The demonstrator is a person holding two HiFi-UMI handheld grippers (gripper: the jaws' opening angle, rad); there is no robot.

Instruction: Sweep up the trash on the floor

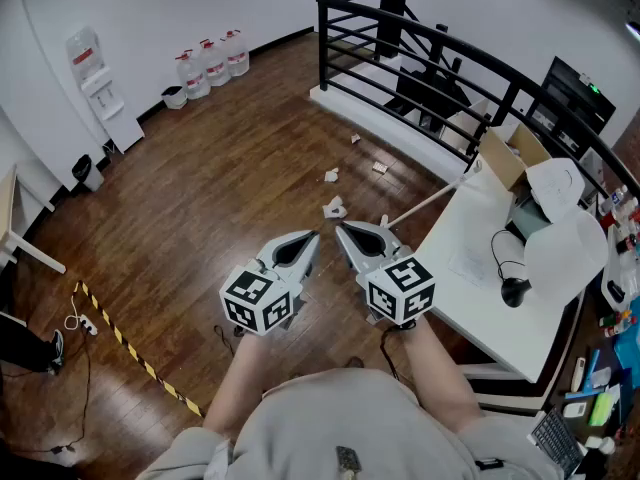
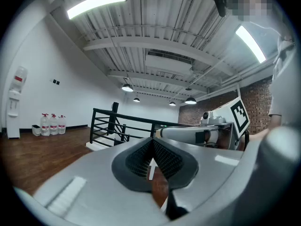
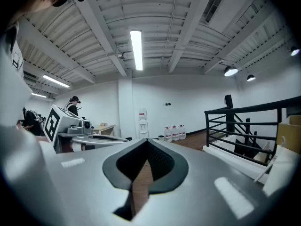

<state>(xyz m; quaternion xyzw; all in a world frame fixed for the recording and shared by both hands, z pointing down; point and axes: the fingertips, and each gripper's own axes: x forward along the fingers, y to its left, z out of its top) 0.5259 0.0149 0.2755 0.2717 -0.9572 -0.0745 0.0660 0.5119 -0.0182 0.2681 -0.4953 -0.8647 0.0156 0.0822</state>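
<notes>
Head view: the left gripper [image 1: 312, 236] and the right gripper [image 1: 340, 230] are held side by side over the wooden floor [image 1: 200, 198], their tips nearly meeting and both pointing forward. Each one's jaws are pressed fully together with nothing between them. The left gripper view and the right gripper view both show the ribbed pads closed tip to tip, with only floor visible past them.

The trash [image 1: 335, 208], a crumpled pale piece, lies on the floor just ahead of both sets of jaws, and neither touches it. Three smaller scraps [image 1: 331, 175] lie farther ahead of the jaws, strung out toward the black railing [image 1: 420, 43], which stands well beyond the tips.

To the right of the right gripper's jaws stands a white desk [image 1: 470, 258]. A thin pale stick [image 1: 430, 200] slants from the floor near those jaws up to the desk's far corner. It may be a broom handle, but too little of it shows to tell. A cardboard box [image 1: 505, 153] sits at the desk's far end.

Far ahead and to the left of the jaws, water bottles [image 1: 210, 63] stand along the white wall near a water dispenser [image 1: 95, 78]. Behind and to the left of the left gripper's jaws, a strip of yellow-and-black tape [image 1: 130, 346] runs across the floor. In the left gripper view the right gripper shows just to the right of the jaws.
</notes>
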